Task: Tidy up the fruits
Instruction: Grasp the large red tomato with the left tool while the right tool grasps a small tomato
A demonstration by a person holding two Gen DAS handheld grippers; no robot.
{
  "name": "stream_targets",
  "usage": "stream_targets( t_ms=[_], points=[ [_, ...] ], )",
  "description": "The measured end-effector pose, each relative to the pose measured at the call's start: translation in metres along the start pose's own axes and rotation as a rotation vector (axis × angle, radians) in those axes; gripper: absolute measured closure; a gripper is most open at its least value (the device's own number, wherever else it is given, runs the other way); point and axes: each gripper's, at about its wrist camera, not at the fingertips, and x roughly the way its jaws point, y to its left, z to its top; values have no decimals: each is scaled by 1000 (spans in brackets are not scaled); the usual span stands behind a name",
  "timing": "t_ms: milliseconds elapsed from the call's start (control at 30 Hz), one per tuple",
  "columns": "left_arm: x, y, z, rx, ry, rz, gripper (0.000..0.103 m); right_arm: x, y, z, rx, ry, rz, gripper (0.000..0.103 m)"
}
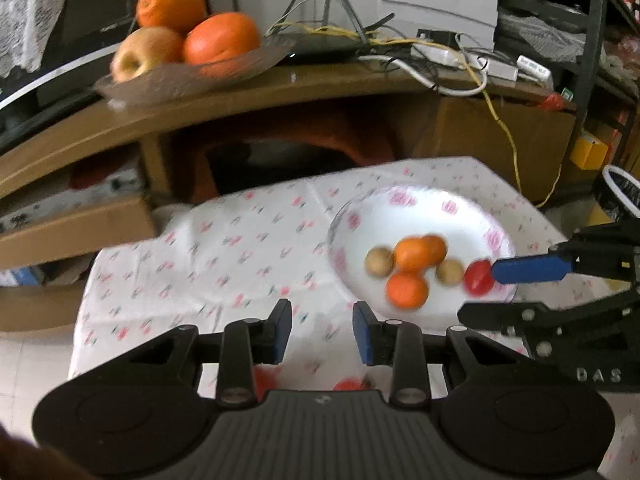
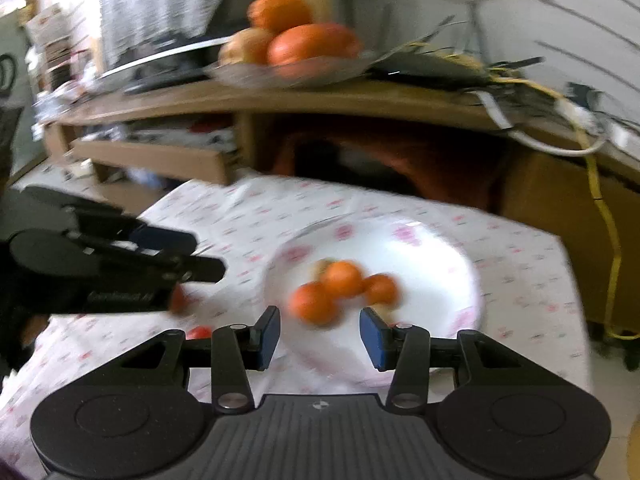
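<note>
A: Your tongs?
B: Left tongs (image 1: 322,330) and right tongs (image 2: 319,338) both gape wide, nothing held.
A: Fruit?
B: Oranges (image 1: 410,272) on plate (image 1: 424,216), worktop's (image 1: 224,248) right side.

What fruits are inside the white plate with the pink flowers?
On the white plate lie three small oranges, two round brownish fruits and a small red fruit at the rim. The right gripper's blue fingertip covers part of the red fruit.

my pads (image 1: 283,332): blue
plate (image 1: 416,208): white, pink motifs
tablecloth (image 1: 240,256): white, small pink-green print
small fruits (image 1: 407,290): orange, tan, red
</note>
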Motion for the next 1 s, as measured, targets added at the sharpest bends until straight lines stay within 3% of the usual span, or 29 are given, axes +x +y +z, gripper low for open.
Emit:
stream_targets(
  t_ms=[133,367,467,867,1000],
  points=[
    [-6,16,-15,0,18,16,64,8,26,-5,-63,35,76,60],
    [2,36,-28,11,63,1,64,36,52,-6,-111,86,116,59],
    [5,36,-32,41,62,5,60,47,59,-10,-139,105,121,59],
    [15,47,-31,37,51,21,58,71,68,-6,-137,108,103,60],
    [19,49,-32,41,55,35,58,76,68,-5,-129,114,103,70]
  ],
)
